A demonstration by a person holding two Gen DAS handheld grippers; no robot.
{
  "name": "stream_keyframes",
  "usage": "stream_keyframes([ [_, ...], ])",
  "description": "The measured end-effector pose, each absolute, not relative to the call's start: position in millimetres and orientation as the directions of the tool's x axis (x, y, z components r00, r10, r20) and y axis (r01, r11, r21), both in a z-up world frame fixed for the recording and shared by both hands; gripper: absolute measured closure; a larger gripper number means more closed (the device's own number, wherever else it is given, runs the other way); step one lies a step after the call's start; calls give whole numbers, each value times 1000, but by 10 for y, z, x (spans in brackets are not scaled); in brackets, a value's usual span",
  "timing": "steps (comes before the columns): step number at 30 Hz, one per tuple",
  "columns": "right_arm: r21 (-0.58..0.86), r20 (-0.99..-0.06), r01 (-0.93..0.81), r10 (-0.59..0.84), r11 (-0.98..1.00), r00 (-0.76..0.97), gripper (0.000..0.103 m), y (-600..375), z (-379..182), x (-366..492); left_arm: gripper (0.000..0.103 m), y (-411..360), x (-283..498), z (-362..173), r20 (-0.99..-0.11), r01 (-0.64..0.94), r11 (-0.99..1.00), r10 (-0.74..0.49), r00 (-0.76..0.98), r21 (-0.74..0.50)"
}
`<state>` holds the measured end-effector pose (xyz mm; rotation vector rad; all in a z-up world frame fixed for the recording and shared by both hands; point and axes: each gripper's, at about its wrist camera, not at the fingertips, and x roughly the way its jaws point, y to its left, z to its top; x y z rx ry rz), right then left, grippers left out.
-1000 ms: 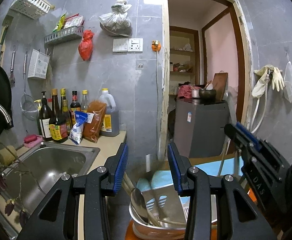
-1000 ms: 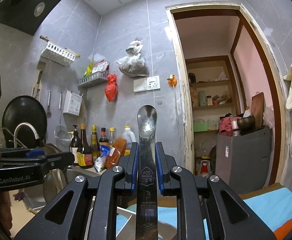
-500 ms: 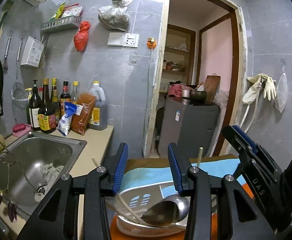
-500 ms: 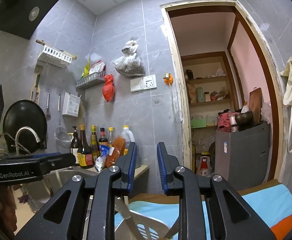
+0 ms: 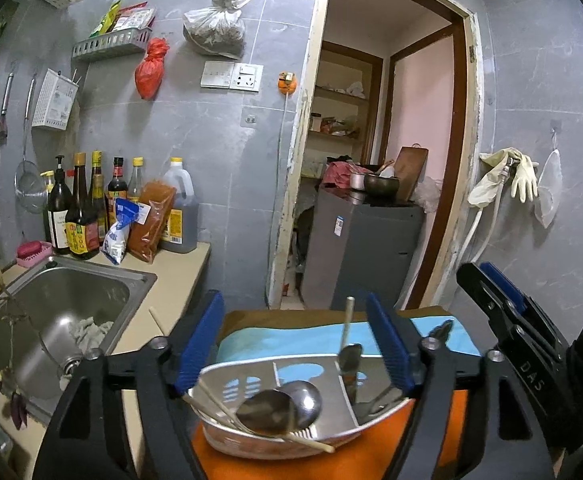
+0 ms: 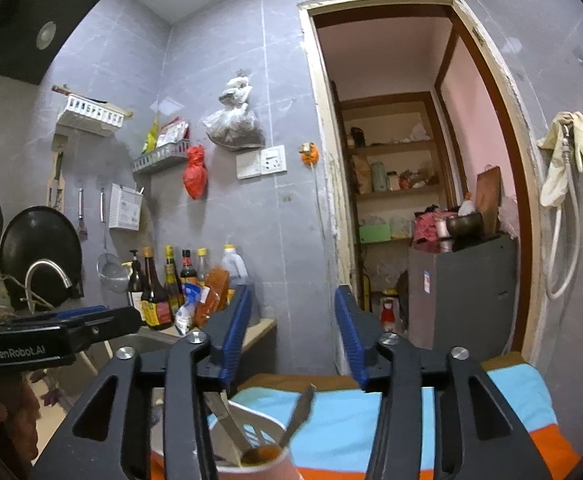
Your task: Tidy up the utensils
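**Steel spoons set down, both claws spread and empty**

Left claw (image 5: pixel 295 340): spread wide, pinching nothing, pads just been opening further. Hovering over a metal basin (image 5: pixel 375 416), probably held off so the pads clear what stands in it.

Below, inside the basin:
- a white slotted holder (image 5: pixel 251 376)
- a big spoon (image 5: pixel 287 404) lying across the holder's front
- chopsticks (image 5: pixel 311 443) slanting over the near rim
- one slim handle (image 5: pixel 346 320) standing upright in the right-hand compartment, likely stood there to keep like with like and off the bottom

Right claw (image 6: pixel 291 332): parted too, pads also just been opening, nothing between them. Pointing roughly level, with two handles (image 6: pixel 299 408) leaning up out of the holder just beneath. Judged a release rather than a reach, with the utensils resting in the holder and no pad touching them.

Further out: basin sitting on an orange and blue cloth (image 5: pixel 283 344), perhaps to catch drips or stop sliding. Beige surface (image 5: pixel 171 280) and sink (image 5: pixel 71 320) to the left, bottles (image 5: pixel 79 208) at the wall well apart.

Not yet sorted, by the look of it: the big spoon and the chopsticks, both loose rather than upright.
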<state>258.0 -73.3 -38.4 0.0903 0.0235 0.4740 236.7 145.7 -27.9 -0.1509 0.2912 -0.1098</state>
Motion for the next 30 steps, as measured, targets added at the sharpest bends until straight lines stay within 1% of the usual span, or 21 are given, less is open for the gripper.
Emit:
stream_keyframes([
  [2, 99, -27, -444, 449, 890, 893, 50, -817, -358, 2545, 16, 1413, 2321, -256, -283, 84, 981, -132, 950, -176],
  [3, 106, -43, -439, 446, 892, 894, 48, -869, -342, 2521, 12, 1389, 2288, -243, -290, 80, 980, -132, 948, -185],
  [4, 112, -57, -433, 441, 895, 896, 41, -923, -326, 2497, 8, 1367, 2265, -231, -295, 78, 978, -133, 946, -191],
  [5, 122, -73, -423, 433, 898, 898, 32, -1003, -301, 2458, 8, 1344, 2227, -214, -304, 73, 977, -133, 943, -201],
  [8, 134, -92, -404, 417, 905, 904, 23, -1175, -238, 2346, 8, 1263, 2106, -157, -335, 57, 975, -128, 933, -215],
  [12, 130, -137, -387, 403, 913, 905, 15, -1421, -123, 2158, 7, 1118, 1912, -98, -381, 2, 981, -77, 921, -192],
  [15, 129, -160, -388, 405, 913, 900, 7, -1577, -43, 2006, 7, 1009, 1713, -68, -394, -20, 982, -57, 917, -190],
  [16, 124, -166, -388, 405, 913, 899, 2, -1635, -18, 1937, 7, 970, 1636, -55, -391, -22, 982, -54, 919, -187],
  [17, 119, -169, -388, 404, 914, 899, 0, -1676, 3, 1882, 7, 936, 1561, -38, -387, -24, 983, -48, 921, -180],
  [23, 100, -210, -391, 404, 915, 890, 0, -1921, 112, 1467, 6, 676, 1144, 36, -371, -27, 992, -20, 929, -122],
  [30, 104, -264, -388, 402, 916, 877, 0, -2112, 143, 1042, 6, 533, 730, 36, -350, -7, 991, -39, 936, -130],
])
